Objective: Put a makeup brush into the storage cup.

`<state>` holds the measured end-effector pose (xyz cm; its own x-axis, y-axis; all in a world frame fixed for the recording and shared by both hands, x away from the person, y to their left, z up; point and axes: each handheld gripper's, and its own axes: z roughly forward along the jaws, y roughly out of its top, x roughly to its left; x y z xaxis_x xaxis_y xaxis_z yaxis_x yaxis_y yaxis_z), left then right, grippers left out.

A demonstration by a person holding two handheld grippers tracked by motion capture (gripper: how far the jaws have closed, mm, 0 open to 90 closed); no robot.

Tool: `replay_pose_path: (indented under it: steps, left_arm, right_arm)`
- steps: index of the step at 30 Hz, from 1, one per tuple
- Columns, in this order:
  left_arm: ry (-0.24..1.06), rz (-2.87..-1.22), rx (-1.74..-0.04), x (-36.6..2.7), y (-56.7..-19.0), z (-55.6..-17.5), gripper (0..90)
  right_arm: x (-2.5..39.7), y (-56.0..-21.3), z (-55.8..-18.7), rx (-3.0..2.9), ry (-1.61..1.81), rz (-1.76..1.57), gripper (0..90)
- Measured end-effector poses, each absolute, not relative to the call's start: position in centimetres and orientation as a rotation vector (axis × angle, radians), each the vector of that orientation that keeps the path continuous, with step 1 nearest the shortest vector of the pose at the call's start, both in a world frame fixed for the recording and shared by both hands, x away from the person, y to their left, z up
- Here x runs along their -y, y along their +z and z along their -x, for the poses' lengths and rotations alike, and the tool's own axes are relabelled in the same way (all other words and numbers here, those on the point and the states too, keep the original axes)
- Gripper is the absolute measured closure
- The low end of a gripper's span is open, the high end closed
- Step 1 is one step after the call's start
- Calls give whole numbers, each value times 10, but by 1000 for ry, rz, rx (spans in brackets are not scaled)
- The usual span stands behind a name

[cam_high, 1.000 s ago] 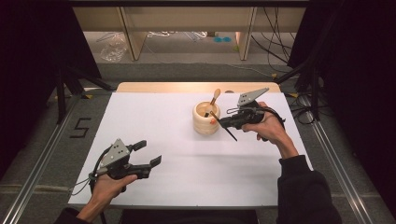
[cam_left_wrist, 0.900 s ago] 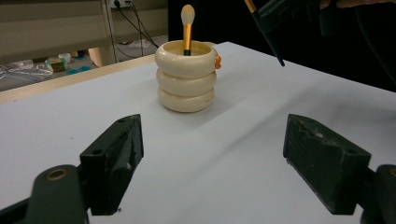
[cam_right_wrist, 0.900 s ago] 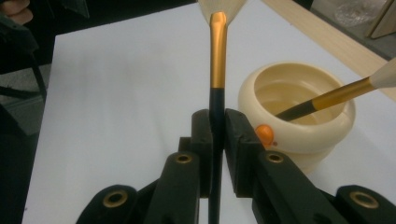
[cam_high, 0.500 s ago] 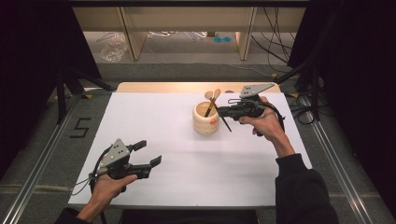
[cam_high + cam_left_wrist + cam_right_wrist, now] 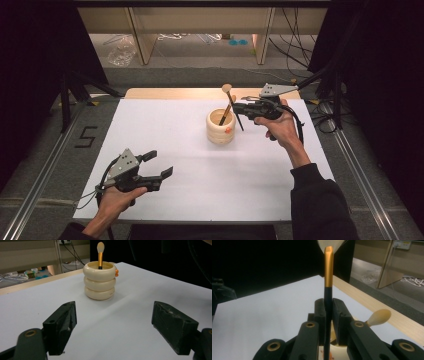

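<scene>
I see the holder (image 5: 220, 126) standing on the table (image 5: 165, 130), right of centre and toward the far side, with one brush (image 5: 226, 103) in it. My right gripper (image 5: 239, 109) is just right of it, my left gripper (image 5: 161, 164) near-left, well apart.

Bare table (image 5: 165, 135) lies open left of the cup (image 5: 220, 127); right of it, seemingly just beside, the right gripper (image 5: 239, 108) blocks passage.

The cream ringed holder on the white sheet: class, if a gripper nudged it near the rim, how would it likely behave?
The holder looks rigid and squat with a broad base, so it probably slides rather than tips. Its glossy surface may be slippery. The brush leaning inside would likely shift.
</scene>
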<state>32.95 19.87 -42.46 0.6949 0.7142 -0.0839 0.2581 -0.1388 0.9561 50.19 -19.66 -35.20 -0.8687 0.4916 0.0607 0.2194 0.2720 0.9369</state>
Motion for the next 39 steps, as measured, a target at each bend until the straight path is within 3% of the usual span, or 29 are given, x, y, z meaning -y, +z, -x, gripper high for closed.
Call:
replay_pose_path:
  steps: [39]
  left_arm:
    - [473, -1713, -785, -199, -424, -329, 201]
  right_arm:
    - [164, -371, -536, -2084, 1693, -700, 834]
